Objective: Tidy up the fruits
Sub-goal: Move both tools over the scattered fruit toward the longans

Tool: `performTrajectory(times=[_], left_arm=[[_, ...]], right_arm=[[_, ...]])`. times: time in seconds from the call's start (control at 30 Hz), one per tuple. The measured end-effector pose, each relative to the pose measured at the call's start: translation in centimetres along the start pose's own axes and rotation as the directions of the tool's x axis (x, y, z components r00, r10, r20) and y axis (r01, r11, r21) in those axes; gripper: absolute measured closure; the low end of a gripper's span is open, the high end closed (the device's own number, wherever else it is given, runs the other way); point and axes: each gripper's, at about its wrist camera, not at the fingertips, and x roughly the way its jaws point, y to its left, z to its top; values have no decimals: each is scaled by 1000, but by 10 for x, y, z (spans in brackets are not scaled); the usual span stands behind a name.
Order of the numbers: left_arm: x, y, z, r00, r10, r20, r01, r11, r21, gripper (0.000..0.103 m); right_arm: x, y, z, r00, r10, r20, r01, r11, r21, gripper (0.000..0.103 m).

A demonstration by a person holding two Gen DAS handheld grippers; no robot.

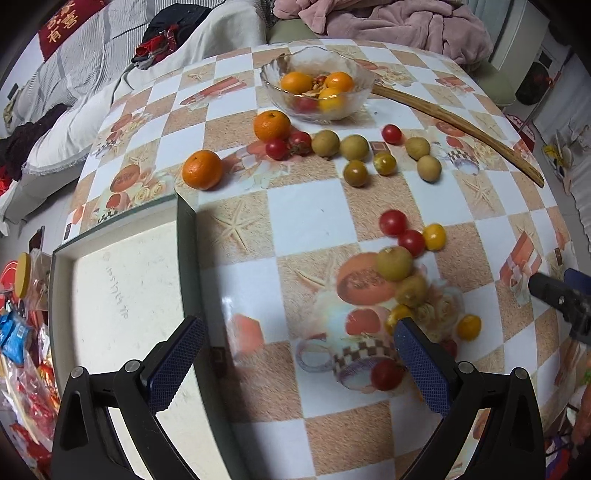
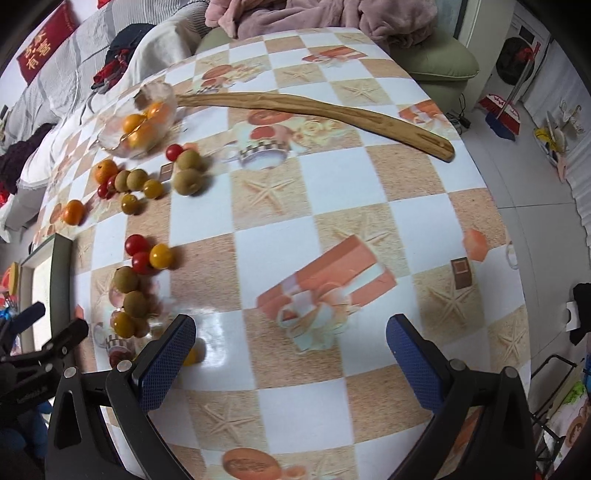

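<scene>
Fruits lie scattered over the checked tablecloth, and going by how they lie the sorting looks barely begun: only a few oranges and a red tomato sit in the glass bowl at the far side, so the step in hand seems to be choosing a first piece to pick up. Going left to right in the left wrist view: a white tray with a dark rim rests at the table's near left edge, with faint grey writing on its floor too blurred to read; beyond it two loose oranges, then a row of red cherry tomatoes and tan longans, and nearer, a second cluster of tomatoes and longans. A long wooden stick curves behind the bowl. The left gripper hangs above the table with its jaws spread wide and nothing between them; the right gripper is likewise wide apart and empty. The next move likely calls for lowering one gripper squarely over a single round fruit and closing gently, since these would roll or bruise. On the bed behind, a red cushion carries gold Chinese characters, one reading 有.
</scene>
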Motion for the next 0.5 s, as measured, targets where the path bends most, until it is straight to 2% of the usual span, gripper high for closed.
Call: performTrajectory(times=[0.1, 0.5], left_arm=[[2, 7, 6, 1000, -10, 24, 10, 1000, -4, 0], [14, 5, 17, 1000, -1, 24, 2, 999, -38, 0]], right_arm=[[-2, 8, 1, 1000, 0, 0, 0, 1000, -9, 0], [13, 21, 23, 998, 42, -36, -44, 998, -45, 0]])
